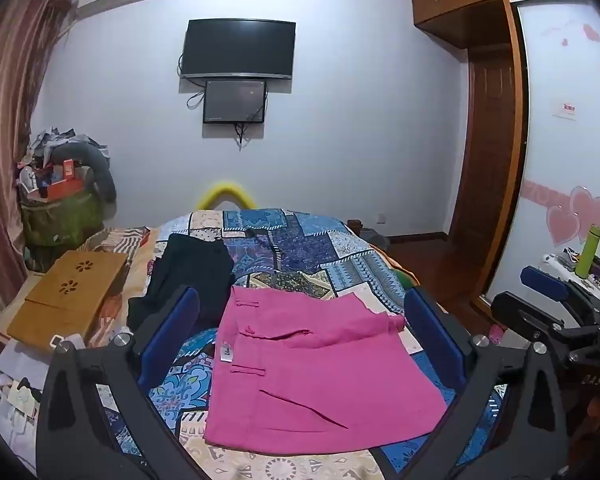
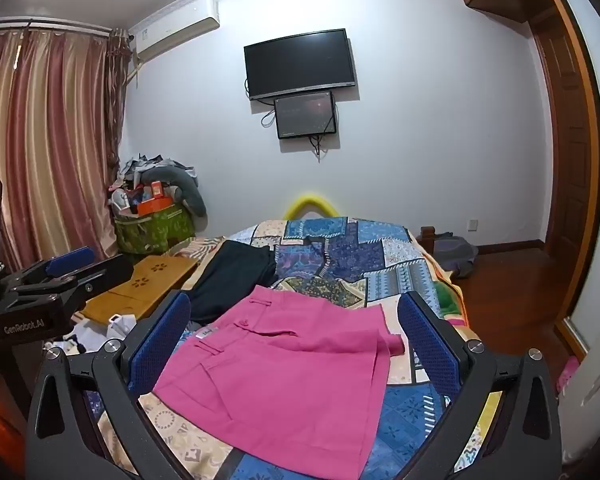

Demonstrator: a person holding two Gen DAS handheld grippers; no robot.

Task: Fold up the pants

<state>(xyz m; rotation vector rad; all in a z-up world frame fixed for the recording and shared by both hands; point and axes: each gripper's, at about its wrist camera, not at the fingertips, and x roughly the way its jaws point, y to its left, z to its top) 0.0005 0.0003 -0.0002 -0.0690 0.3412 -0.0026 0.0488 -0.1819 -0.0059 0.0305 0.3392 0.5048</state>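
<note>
- The pink pants [image 1: 320,364] lie folded into a compact block on the patchwork quilt [image 1: 300,248] of the bed, waistband toward the left, with a dark garment [image 1: 188,276] spread just beyond their far-left corner.
- The left claw [image 1: 304,336] stands spread wide, its blue pads on either side of the pants and above them, gripping nothing.
- The right claw [image 2: 296,340] is likewise gaping and empty, hanging over the same pants.
- Only the left wrist view shows the wardrobe's sliding door with pink hearts [image 1: 580,216] and a green bottle [image 1: 590,250] on a small stand; the right claw sits at its right edge.
- Only the right wrist view shows the full striped curtain [image 2: 48,140] and, at its left edge, the left claw's body.
- A small white tag [image 1: 225,354] sits at the waistband; its print is too small to read, possibly a brand label.
- A wooden lap tray [image 2: 140,288] lies left of the dark garment.
</note>
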